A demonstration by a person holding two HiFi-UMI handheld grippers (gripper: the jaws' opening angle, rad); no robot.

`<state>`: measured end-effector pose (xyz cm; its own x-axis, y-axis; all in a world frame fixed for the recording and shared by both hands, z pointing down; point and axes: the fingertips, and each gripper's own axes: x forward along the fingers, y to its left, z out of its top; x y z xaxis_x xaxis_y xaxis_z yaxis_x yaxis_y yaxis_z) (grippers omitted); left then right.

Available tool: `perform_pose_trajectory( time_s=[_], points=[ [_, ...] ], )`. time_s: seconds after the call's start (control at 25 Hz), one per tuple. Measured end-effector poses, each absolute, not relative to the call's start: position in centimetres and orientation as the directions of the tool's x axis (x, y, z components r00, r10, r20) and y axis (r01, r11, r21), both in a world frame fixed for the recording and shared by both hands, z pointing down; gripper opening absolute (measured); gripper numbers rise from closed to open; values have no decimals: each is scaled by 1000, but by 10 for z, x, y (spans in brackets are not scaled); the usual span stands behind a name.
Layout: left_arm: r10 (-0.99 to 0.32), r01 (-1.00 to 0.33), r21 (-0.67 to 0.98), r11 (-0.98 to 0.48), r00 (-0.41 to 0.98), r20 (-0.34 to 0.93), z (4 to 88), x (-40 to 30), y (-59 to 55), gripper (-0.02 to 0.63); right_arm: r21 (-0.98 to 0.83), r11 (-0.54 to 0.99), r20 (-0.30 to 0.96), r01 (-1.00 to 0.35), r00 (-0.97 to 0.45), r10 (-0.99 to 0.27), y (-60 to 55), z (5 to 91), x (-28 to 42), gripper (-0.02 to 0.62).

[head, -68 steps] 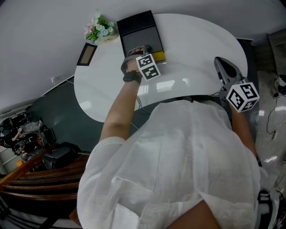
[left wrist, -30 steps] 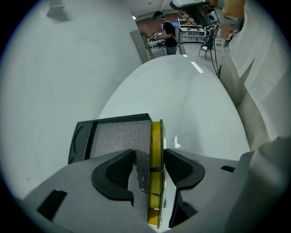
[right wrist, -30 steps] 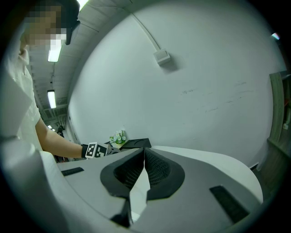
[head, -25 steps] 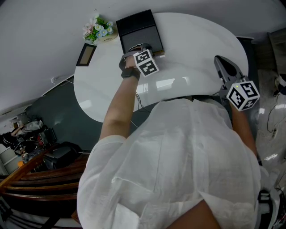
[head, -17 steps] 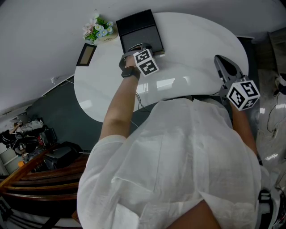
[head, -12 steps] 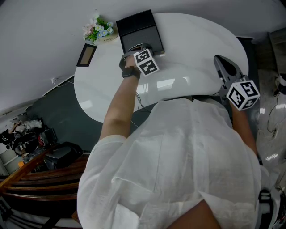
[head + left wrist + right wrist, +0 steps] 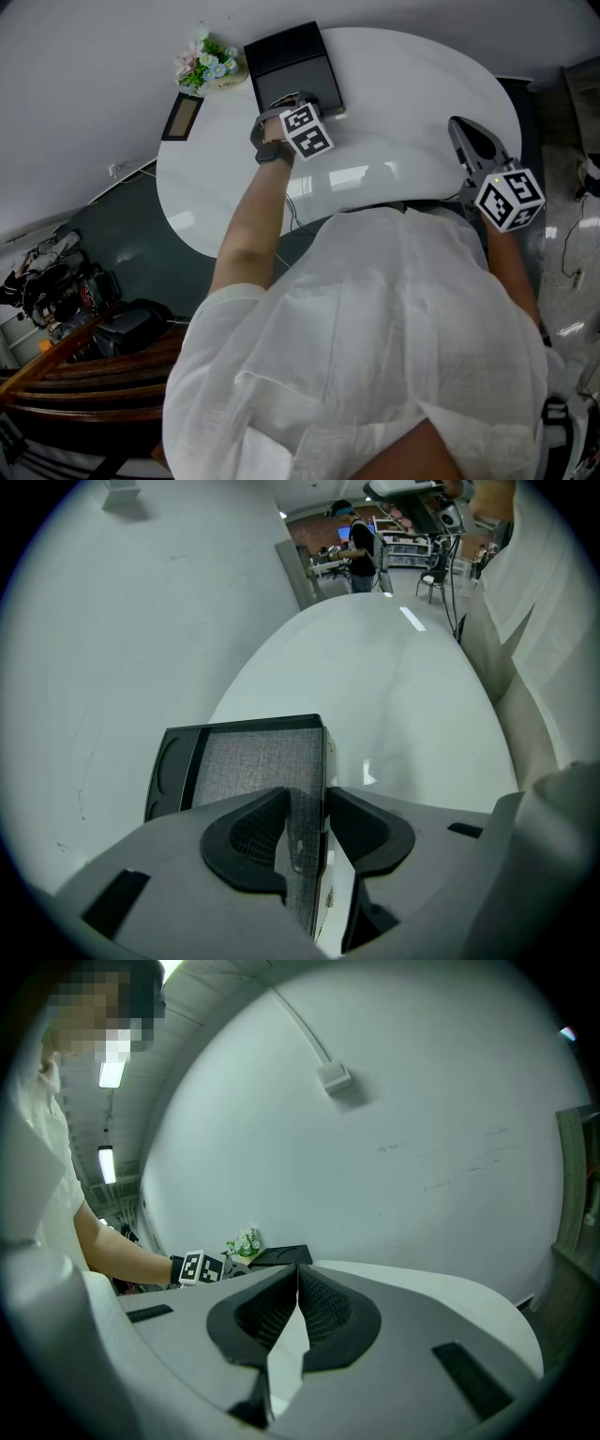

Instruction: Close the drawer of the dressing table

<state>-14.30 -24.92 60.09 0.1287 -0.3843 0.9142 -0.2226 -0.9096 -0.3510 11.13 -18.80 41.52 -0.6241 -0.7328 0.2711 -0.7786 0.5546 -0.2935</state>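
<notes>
The white oval table (image 7: 422, 84) fills the middle of the head view, with its far edge against a pale wall. Near that far edge, left of centre, stands the drawer box (image 7: 286, 56). It is a flat black case with a grey woven panel on top and a darker strip with a round recess at one end. In the left gripper view it (image 7: 253, 761) looks squared up, with no drawer sticking out past its front.

The left gripper (image 7: 298, 99) reaches down at a steep angle onto the near end of the box. Its jaws (image 7: 307, 803) have just been closing and now clamp the thin near edge of the box, a pad on each face.

The right gripper (image 7: 459, 127) hangs over the table's right side, well apart from the box. Its jaws (image 7: 295, 1279) are pressed together with nothing between them.

A small bunch of flowers (image 7: 206, 61) stands just left of the box, and a dark flat rectangle (image 7: 183, 114) lies near the table's left edge.
</notes>
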Motion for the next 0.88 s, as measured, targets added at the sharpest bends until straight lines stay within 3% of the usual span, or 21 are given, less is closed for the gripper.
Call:
perform_pose_trajectory(
  time_s=[0.48,0.88],
  points=[
    [-401,-239,-361,-902,145,905,603,-144,-251,170,-291,559,270,-777,-627,-731,-188,416,111,11],
    [-466,-374,-377,-847,183,865,587,-147,-255,212,-288,574,266,-767,-640,-721,-187,416,110,11]
  ],
)
